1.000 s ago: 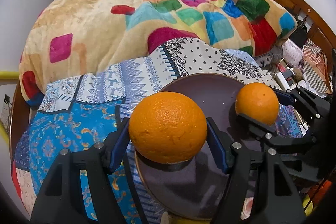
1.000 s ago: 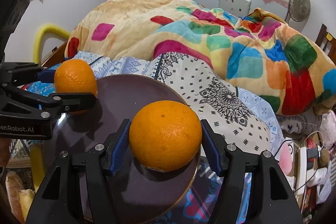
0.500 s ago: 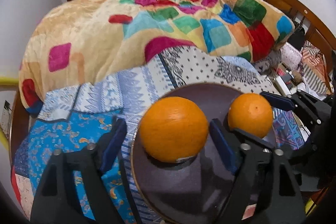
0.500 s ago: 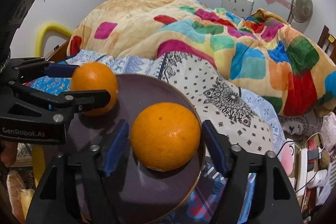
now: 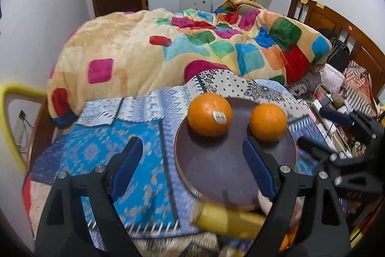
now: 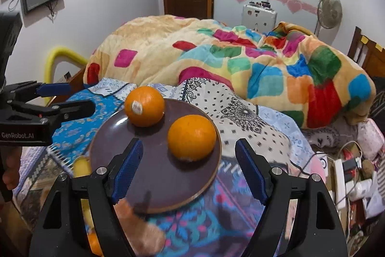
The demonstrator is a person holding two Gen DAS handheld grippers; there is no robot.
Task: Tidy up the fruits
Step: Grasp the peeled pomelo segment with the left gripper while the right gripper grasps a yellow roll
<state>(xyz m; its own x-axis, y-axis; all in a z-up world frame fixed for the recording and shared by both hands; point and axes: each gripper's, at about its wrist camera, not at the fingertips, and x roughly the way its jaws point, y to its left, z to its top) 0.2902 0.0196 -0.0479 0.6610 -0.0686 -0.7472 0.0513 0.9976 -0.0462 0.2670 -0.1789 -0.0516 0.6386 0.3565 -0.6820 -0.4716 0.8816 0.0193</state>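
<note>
Both oranges sit on plate (image 6: pixel 154 184). Your left gripper (image 5: pixel 192 165) and right gripper (image 6: pixel 187 165) gape empty. Banana (image 5: pixel 226 220) lies nearest left fingers (below plate edge).

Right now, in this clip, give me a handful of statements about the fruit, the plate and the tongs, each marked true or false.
1. Two oranges sit on the dark plate. True: the stickered orange and the plain orange.
2. The right tongs clamp the plain orange. False: the pads stand apart, clear of it, with nothing between them.
3. The two oranges press against each other. False: a strip of plate shows between them.
4. The left tongs are empty. True: their pads stand wide, with no fruit between them.
5. The plate lies on bare wood. False: it rests on a patterned cloth.
6. A white sticker shows on one orange. True.
</note>
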